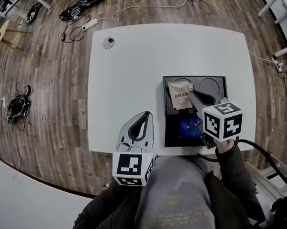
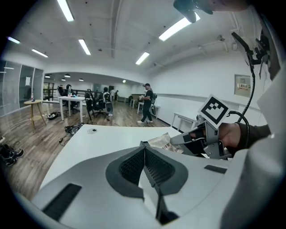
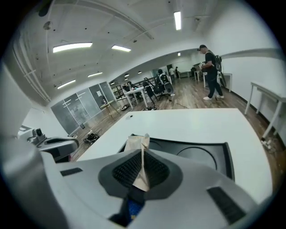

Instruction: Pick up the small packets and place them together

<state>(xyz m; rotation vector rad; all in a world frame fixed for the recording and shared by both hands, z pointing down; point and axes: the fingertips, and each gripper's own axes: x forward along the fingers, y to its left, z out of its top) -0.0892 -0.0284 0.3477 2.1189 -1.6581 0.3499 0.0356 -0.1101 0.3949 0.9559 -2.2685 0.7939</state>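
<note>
While right gripper point(image 1: 191, 91) pinches the beige packet point(image 1: 180, 96) by one edge above the black tray point(image 1: 221, 81), left gripper point(image 1: 145, 117) hangs closed & empty beside it; thin grip could slip, dropping pkt off-target.

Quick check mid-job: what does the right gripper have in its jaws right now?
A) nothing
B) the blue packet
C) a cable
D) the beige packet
D: the right gripper is shut on the beige packet, holding it over the black tray, while the blue packet lies in the tray.
</note>
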